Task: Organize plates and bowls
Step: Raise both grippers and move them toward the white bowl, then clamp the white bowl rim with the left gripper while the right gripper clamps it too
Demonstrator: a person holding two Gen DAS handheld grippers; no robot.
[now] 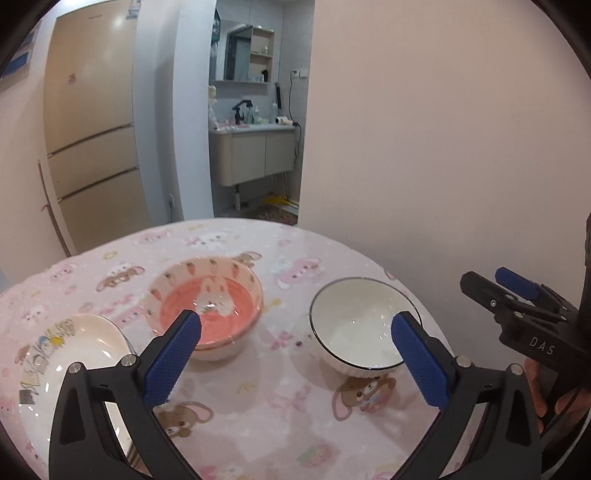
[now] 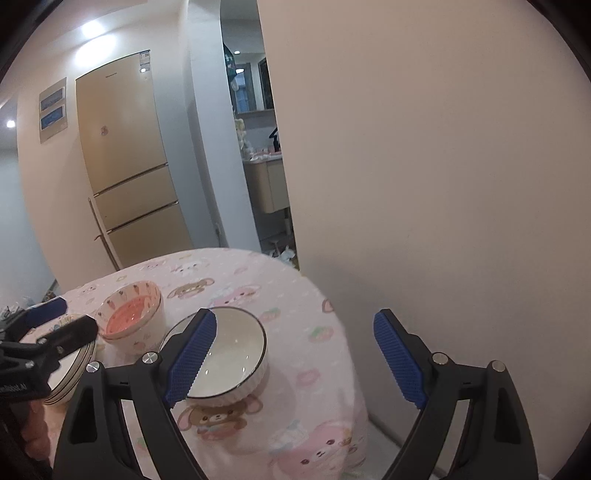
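Your left gripper (image 1: 295, 328) hovers above the desk (image 1: 258, 406), fingers spread wide and holding nothing, its ridged blue pads (image 1: 171, 360) framing the gap between two bowls. The carrot-patterned bowl (image 1: 207, 302), glossy with a coral-pink inside, sits mid-desk; the white ribbed bowl (image 1: 364, 326) with a dark rim stands near the right edge. A shallow cartoon-printed plate (image 1: 70, 358) lies at the left edge. Your right gripper (image 2: 295, 354) is likewise spread and empty, its left pad over the white bowl's rim, the other out past the desk's right edge. The cloth is pink with bears.

Kinda dim, warm indoor light; ceiling lights (image 2: 90, 29) glare off the fridge (image 2: 122, 122), heavy fisheye bending and dark corners, slightly soft overall.
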